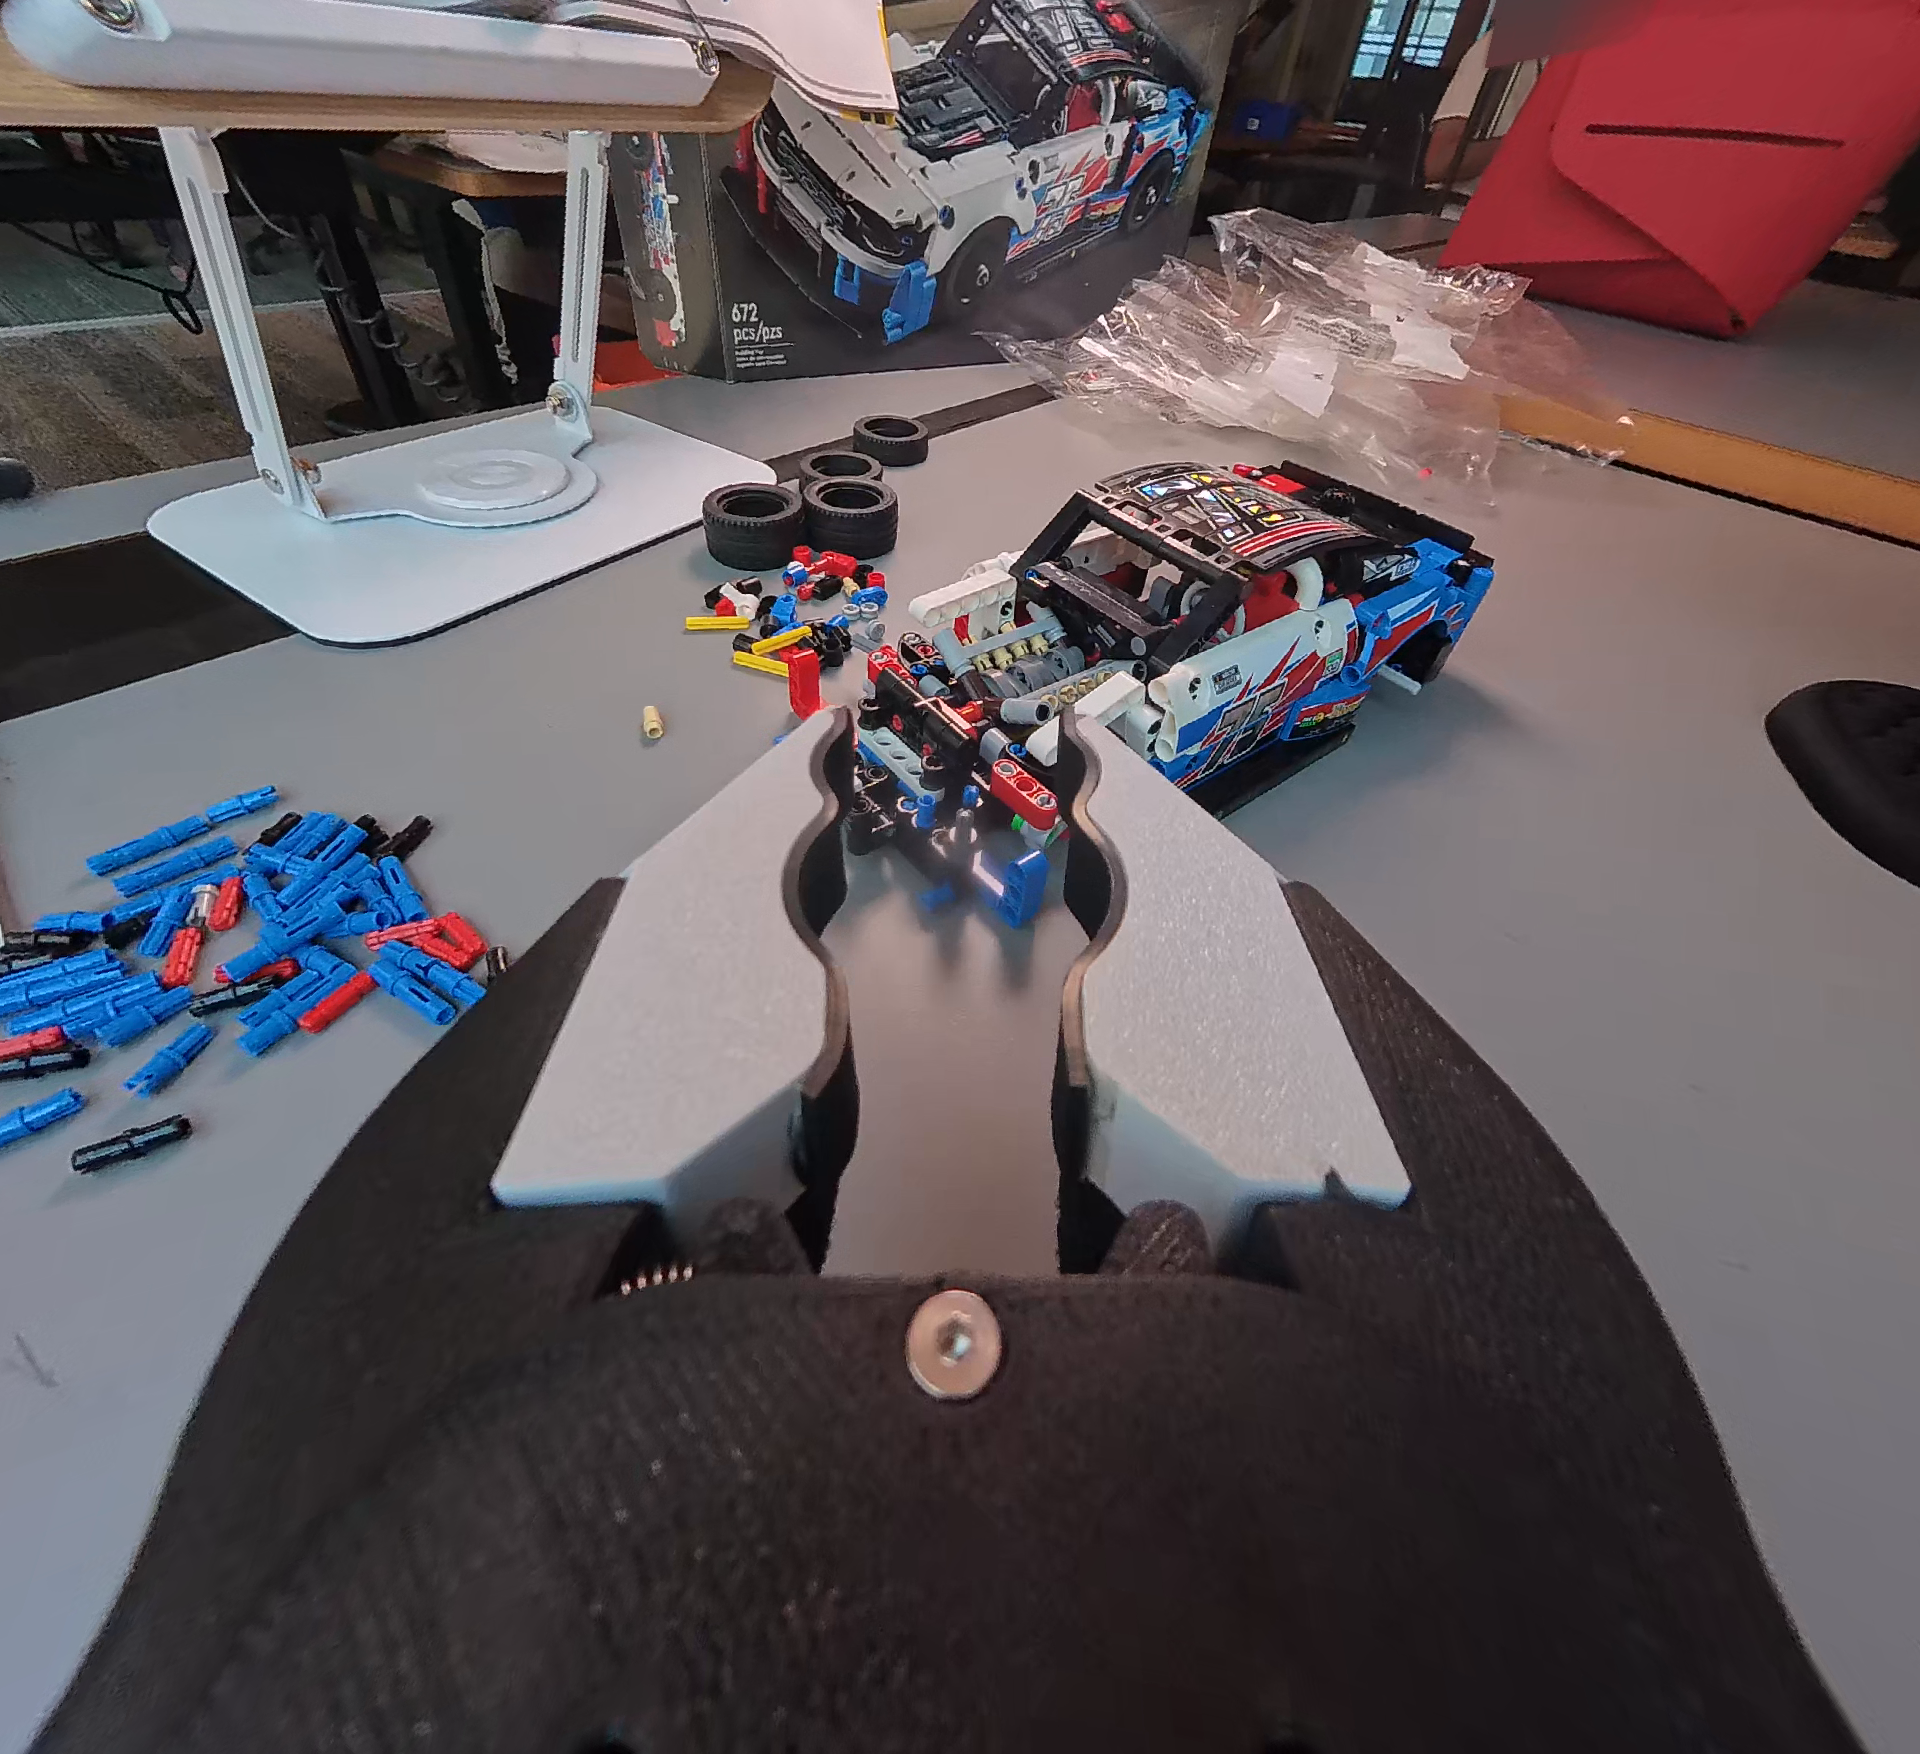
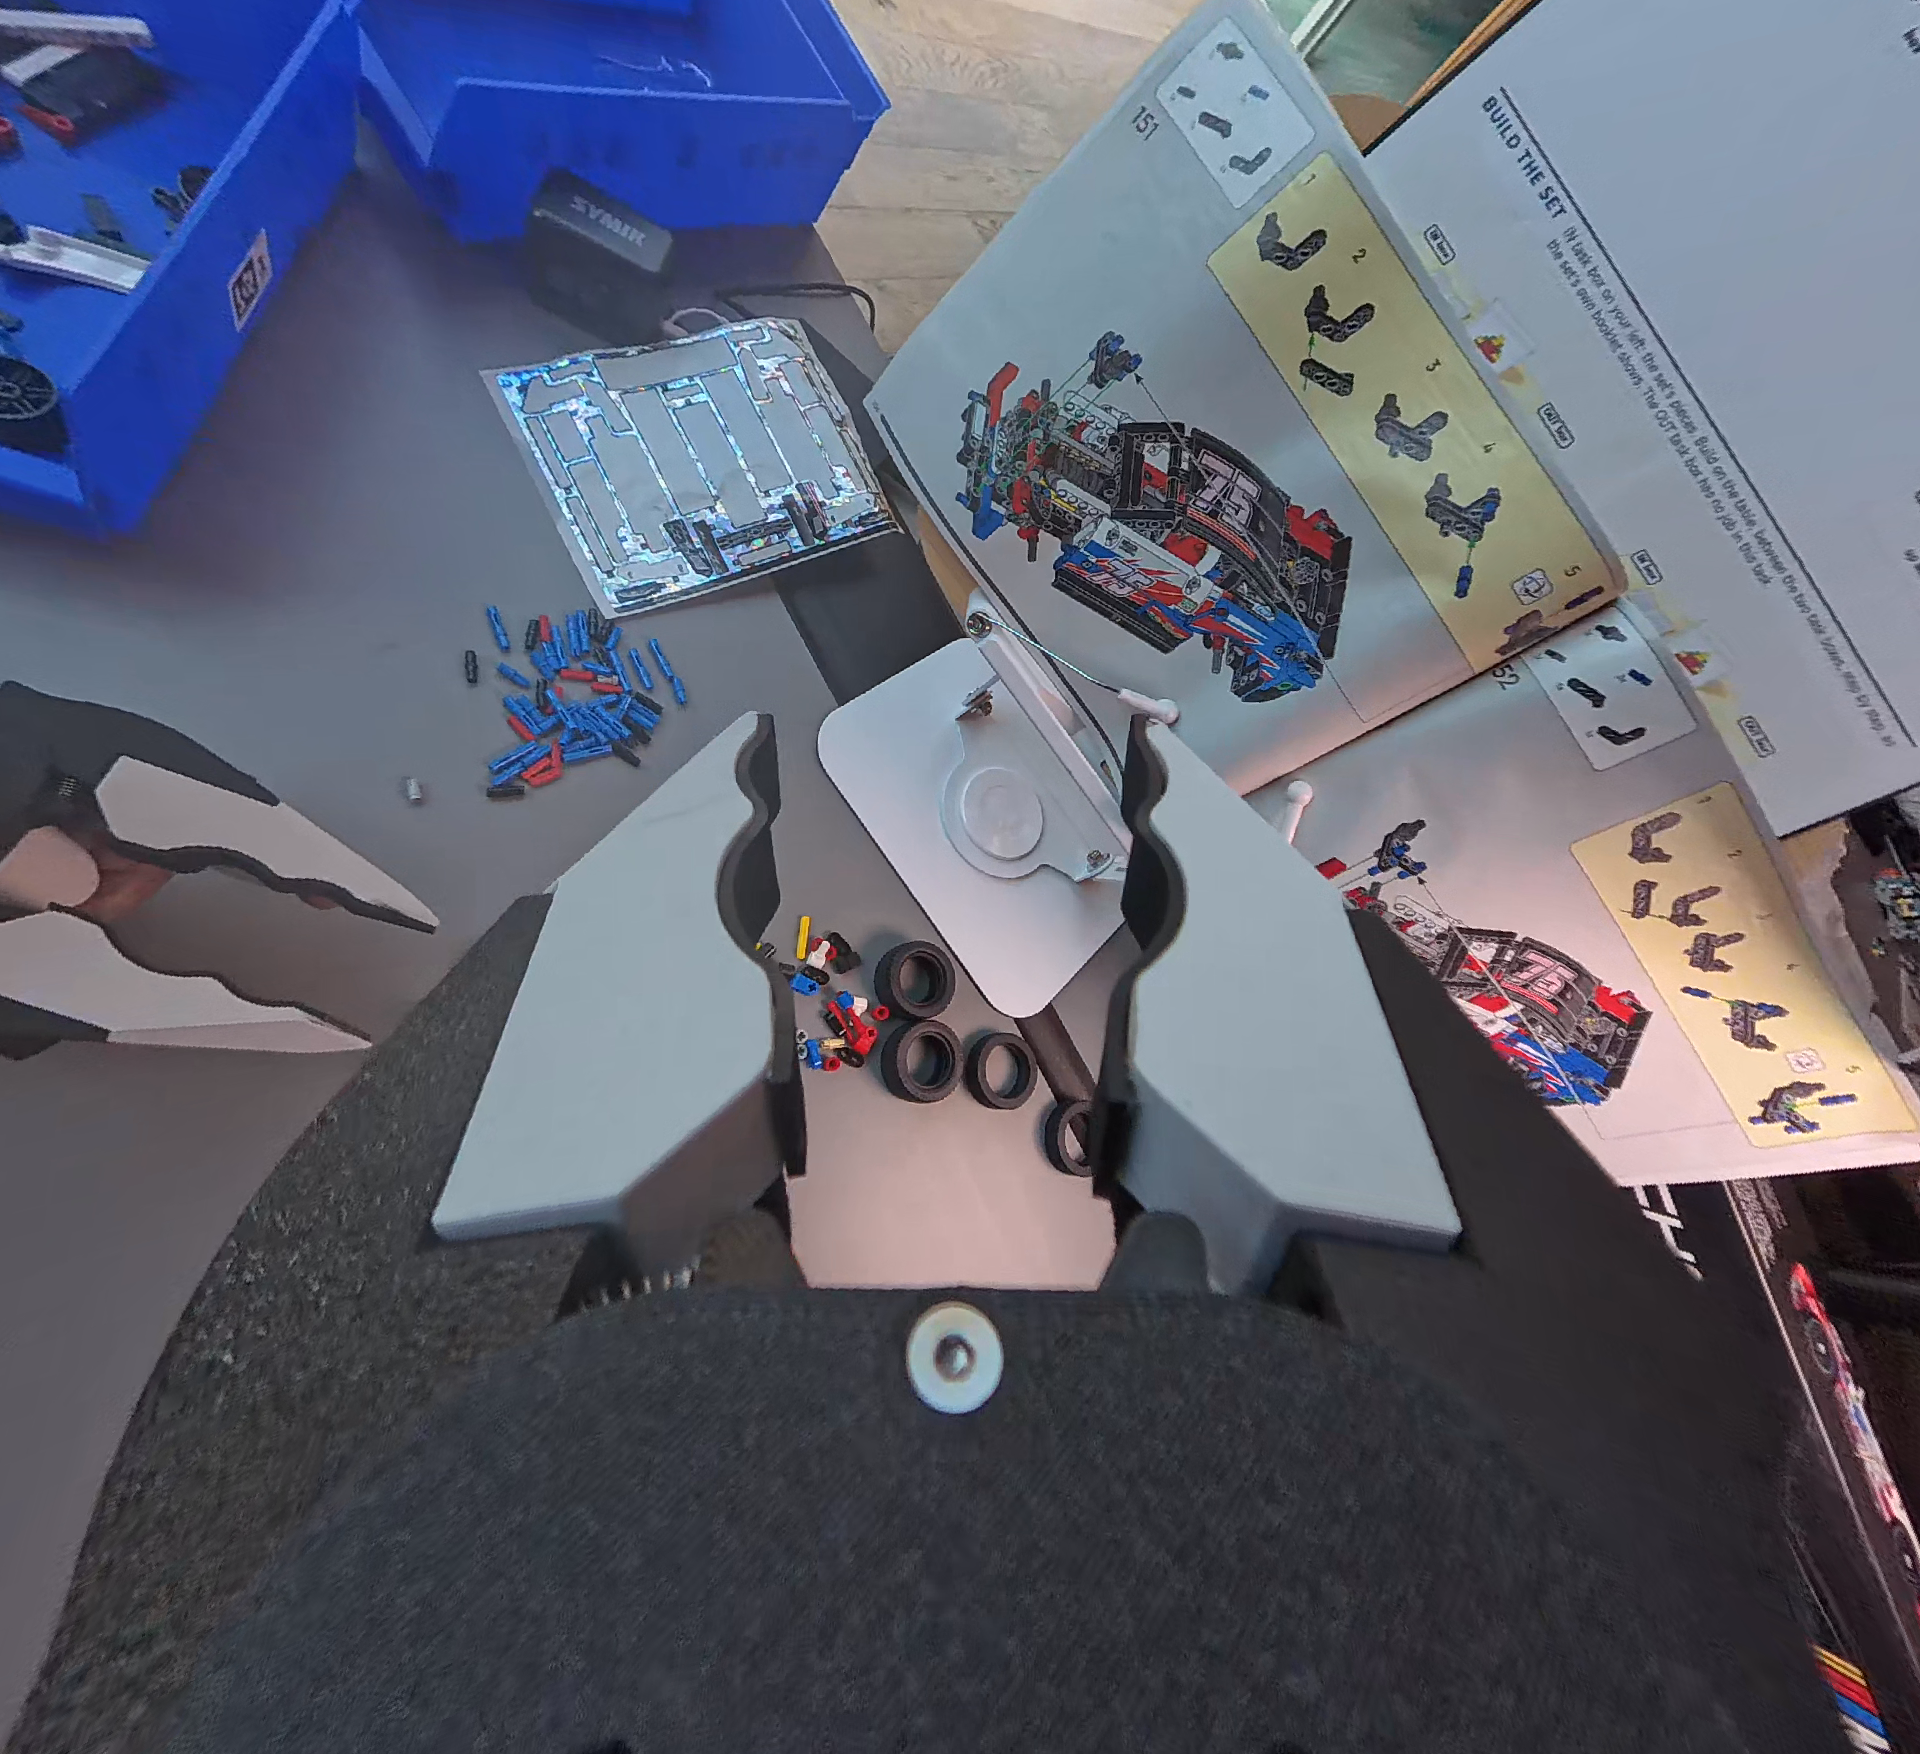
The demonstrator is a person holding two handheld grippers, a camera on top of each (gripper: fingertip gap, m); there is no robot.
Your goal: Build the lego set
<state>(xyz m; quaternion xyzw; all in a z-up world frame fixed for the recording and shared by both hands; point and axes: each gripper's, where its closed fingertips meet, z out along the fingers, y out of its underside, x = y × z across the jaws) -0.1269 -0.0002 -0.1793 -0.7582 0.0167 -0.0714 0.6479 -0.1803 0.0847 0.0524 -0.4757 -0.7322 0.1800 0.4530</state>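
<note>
Left gripper (image 1: 951,748): fingers (image 1: 717,925) parted fairly wide, holding nothing, above the grey counter (image 1: 1455,1029), tips framing the open front end of the toy car (image 1: 1195,655).

Toy car: partly built, no wheels fitted, centre right of the left wrist view, resting on the counter.

Four black tyres (image 1: 821,499): loose, just above frame centre, beside a small scatter of mixed pieces (image 1: 800,613).

Heap of blue, red and black pins (image 1: 239,935): left edge of the frame, well apart from the car.

Set box (image 1: 935,177): upright at top centre, clear bags (image 1: 1309,333) to its right.

Right gripper (image 2: 951,733): fingers (image 2: 644,956) spread wide, empty, over the tyres and the white stand base (image 2: 977,821).

Instruction booklet (image 2: 1195,457): open, upper right of the right wrist view.

Sticker sheet (image 2: 691,457): flat, centre left.

Blue bins (image 2: 416,94): upper left.
</note>
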